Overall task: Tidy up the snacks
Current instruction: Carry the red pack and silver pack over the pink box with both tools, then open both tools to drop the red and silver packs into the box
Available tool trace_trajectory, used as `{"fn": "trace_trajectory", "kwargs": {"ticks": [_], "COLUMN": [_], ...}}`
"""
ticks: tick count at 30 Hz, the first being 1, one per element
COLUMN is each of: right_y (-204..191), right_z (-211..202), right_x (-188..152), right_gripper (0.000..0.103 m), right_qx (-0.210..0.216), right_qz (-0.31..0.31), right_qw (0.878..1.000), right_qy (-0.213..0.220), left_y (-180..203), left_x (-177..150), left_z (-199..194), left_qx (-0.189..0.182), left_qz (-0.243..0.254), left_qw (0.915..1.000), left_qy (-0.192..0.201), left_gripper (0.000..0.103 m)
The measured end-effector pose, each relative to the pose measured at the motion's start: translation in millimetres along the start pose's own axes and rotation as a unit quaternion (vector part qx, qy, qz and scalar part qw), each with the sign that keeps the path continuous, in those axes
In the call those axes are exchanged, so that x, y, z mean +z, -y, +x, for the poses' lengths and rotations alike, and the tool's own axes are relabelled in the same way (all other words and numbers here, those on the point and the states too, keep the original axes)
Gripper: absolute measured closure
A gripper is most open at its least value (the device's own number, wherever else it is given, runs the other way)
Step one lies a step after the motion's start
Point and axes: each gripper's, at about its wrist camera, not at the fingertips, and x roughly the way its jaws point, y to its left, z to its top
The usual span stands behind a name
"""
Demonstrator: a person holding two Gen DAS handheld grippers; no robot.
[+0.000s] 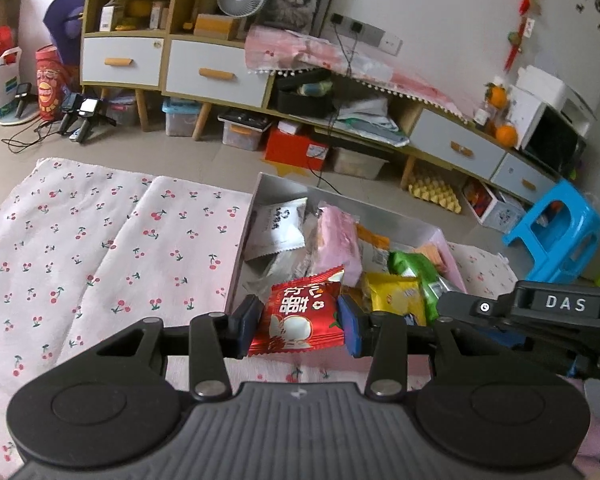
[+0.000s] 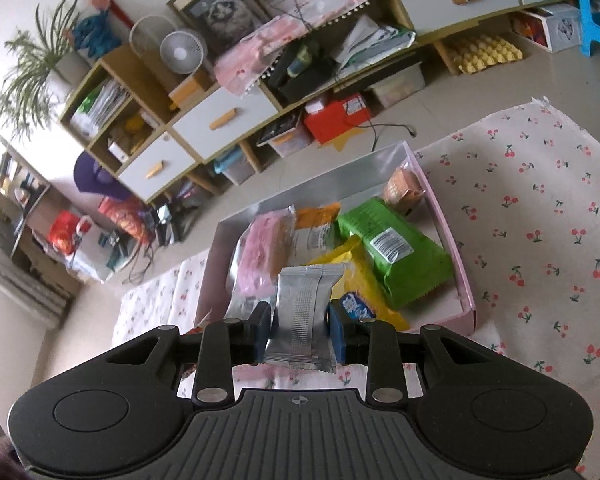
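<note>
A white cloth printed with red cherries (image 1: 100,248) covers the lower left of the left wrist view and the right side of the right wrist view. On it sits a shallow pink-walled cardboard tray with a silvery inside (image 2: 466,280), at centre frame in both views, heaped with snack packets. The biggest is a bright green plastic packet with a barcode label (image 2: 396,256) at right centre of the right wrist view, lying partly on a yellow packet (image 2: 364,280); a pale pink wrapped packet (image 2: 264,256) lies to their left.

At bottom centre of the left wrist view, the left gripper (image 1: 300,322) is closed partway, its blue pads pressing both sides of a small red foil sachet with white characters (image 1: 300,316). At bottom centre of the right wrist view, the right gripper (image 2: 300,330) is clamped narrowly on a small silver foil sachet (image 2: 304,316), held over the tray's near edge.
</note>
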Motion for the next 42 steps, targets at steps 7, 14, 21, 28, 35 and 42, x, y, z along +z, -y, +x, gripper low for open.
{"fn": "trace_trajectory", "kwargs": {"ticks": [7,14,21,28,35,42], "right_y": [5,5,13,16,16,17], "right_z": [21,30,31,32,30,22], "right_x": [-5,-8,-8,-8,-7,-5], "right_gripper": [0.073,0.072,0.068,0.055,0.042,0.028], "right_qx": [0.008,0.010,-0.002,-0.013,-0.020,-0.044], "right_qz": [0.025,0.019,0.020,0.020,0.018,0.009], "right_qw": [1.000,0.999,0.998,0.998,0.998,0.998], "right_qy": [0.011,0.032,0.059,0.050,0.050,0.040], "left_y": [-3,4,5,7,9,8], "left_x": [-1,-7,-10,-9,-8,-7], "left_z": [14,22,27,27,26,19], "left_qx": [0.018,0.038,0.049,0.052,0.052,0.046], "left_qz": [-0.036,-0.032,-0.014,-0.002,0.007,0.022], "left_qw": [0.9989,0.9976,0.9973,0.9974,0.9981,0.9987], "left_qy": [0.022,0.048,0.053,0.050,0.034,0.009], "left_gripper": [0.064,0.063,0.061,0.040,0.029,0.019]}}
